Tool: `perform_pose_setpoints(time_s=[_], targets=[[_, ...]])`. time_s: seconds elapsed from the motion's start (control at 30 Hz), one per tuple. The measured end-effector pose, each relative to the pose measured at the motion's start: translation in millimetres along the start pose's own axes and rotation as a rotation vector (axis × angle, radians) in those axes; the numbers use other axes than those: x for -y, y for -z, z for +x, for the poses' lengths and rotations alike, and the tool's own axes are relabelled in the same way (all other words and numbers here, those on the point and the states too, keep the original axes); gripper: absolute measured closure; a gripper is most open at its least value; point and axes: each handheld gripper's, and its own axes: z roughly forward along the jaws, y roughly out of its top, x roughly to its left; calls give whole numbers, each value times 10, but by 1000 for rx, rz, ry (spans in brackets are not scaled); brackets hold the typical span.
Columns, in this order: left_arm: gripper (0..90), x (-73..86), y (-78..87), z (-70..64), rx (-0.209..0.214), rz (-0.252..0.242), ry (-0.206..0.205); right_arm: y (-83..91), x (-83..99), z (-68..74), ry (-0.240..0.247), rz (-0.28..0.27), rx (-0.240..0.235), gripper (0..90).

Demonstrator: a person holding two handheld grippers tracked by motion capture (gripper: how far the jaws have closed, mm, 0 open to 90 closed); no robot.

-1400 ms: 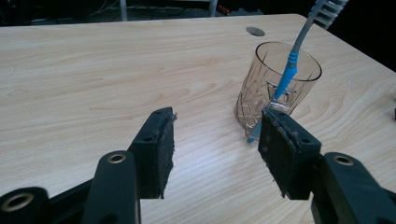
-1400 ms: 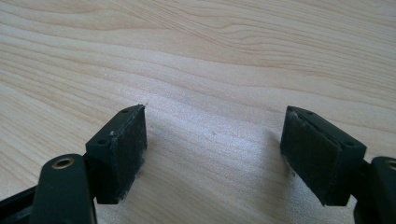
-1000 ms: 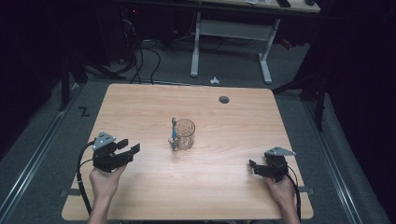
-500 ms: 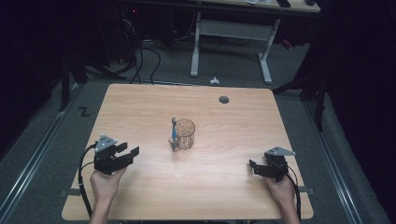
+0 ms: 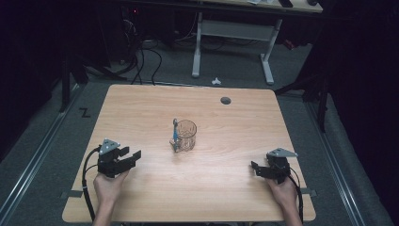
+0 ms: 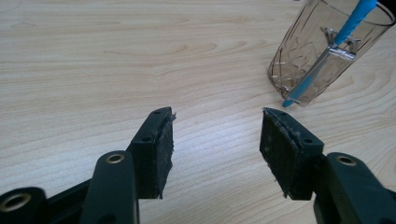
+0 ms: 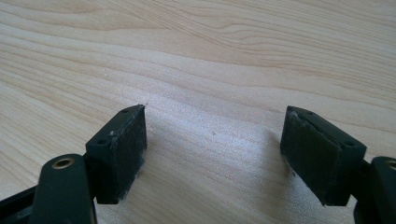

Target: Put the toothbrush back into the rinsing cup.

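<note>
Looking down in the high view, one pale wooden bench (image 5: 141, 108) is lying mostly bare, with wide free room toward every edge. One clear glass mug (image 5: 185, 135) is standing at its centre, one blue-handled utensil (image 5: 174, 132) leaning inside. The left hand-held gripper (image 5: 132, 157) is sitting near 8 o'clock, the right hand-held gripper (image 5: 256, 168) near 4 o'clock, both well apart from the mug.

In the left gripper view, two black padded jaws are gaping, empty; the ribbed mug (image 6: 322, 51) is showing at 1 o'clock.

In the right gripper view, the right hand-held gripper (image 7: 215, 140) is spreading wide over bare grain.
</note>
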Motion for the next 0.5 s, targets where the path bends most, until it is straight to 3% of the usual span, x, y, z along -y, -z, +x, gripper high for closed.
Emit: perform_pose_setpoints(time_s=[0.2, 0.4, 0.5], targets=[[445, 49, -71, 8, -2, 14, 11, 0, 0, 0, 0, 0, 0, 228], [444, 65, -141, -18, -26, 37, -16, 0, 0, 0, 0, 0, 0, 228], [444, 87, -184, -29, -24, 40, -11, 0, 0, -1, 1, 0, 0, 228]])
